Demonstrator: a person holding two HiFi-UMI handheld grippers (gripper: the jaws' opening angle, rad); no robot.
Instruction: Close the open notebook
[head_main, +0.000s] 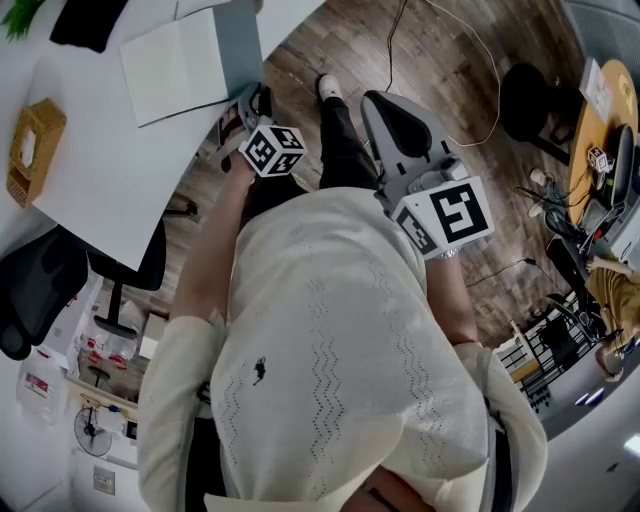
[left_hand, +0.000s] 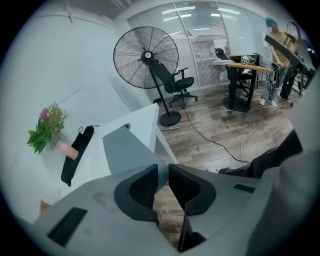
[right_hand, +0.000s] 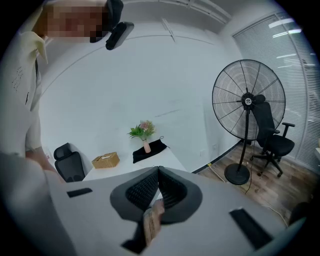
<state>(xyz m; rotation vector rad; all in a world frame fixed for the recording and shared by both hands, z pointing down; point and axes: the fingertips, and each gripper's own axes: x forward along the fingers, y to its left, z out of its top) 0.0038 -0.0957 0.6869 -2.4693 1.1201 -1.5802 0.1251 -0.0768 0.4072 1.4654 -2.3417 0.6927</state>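
Left tongs are spread just a crack with nothing in them. They're hanging right at the table edge, just off the notebook. Right tongs are pressed together and empty, out over the wood floor. The notebook lies flat on the table's near corner, white page up with a grey-blue leaf beside it.

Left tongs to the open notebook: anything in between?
Nothing. The left gripper view shows the notebook directly ahead of the slightly parted left tongs, with no object between.
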